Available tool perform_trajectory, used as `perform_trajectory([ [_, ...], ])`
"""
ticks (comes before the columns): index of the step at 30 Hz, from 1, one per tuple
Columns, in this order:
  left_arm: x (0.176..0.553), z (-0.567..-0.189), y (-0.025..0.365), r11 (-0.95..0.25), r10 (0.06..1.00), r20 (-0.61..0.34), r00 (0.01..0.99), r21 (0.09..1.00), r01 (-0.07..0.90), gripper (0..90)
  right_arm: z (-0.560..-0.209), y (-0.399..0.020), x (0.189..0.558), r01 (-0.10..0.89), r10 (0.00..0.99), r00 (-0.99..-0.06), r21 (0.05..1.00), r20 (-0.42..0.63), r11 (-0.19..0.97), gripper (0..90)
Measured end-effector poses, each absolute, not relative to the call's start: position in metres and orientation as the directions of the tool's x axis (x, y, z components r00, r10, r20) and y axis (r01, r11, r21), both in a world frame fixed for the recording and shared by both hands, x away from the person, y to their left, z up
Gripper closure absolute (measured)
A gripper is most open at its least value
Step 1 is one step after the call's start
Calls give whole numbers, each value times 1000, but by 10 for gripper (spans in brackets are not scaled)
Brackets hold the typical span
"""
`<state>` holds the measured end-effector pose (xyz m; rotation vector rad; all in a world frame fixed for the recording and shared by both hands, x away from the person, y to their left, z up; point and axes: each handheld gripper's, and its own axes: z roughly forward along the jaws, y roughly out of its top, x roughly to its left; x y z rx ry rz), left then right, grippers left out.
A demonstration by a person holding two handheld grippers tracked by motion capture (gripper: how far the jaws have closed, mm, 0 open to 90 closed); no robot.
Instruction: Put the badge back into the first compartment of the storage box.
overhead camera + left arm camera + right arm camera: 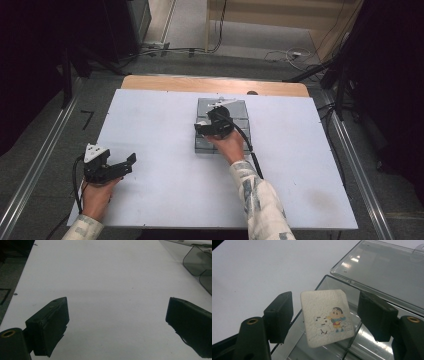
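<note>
You stand at a table set on grey carpet, with metal rails running along both sides of it and dark curtains closing in left and right. Beyond the far edge, cables trail over the floor toward a pale wooden frame. A white board covers nearly the whole table; a strip of bare wooden top shows along its far edge.

Near the middle of the board, toward the far side, lies a clear plastic compartment box with its lid swung open and lying flat beyond it.

Your right gripper hangs over the box. In the right gripper view a small white square pad, printed with a cartoon boy and a snowman, sits tilted between the jaws over a compartment at the box's near-left corner. The jaws stand narrowly apart, each clear of the pad's edges, so they do not press on it.

Your left gripper rests low at the near left corner of the board, well apart from the box, its jaws wide with bare board between them.
</note>
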<state>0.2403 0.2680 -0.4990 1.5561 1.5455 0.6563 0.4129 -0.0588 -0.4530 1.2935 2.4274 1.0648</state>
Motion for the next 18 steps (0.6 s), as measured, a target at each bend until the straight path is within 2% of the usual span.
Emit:
perform_trajectory([
  [18, 240, -499, 267, 93, 978, -179, 108, 835, 543, 52, -437, -77, 388, 573, 767, -634, 723, 94, 385, 273],
])
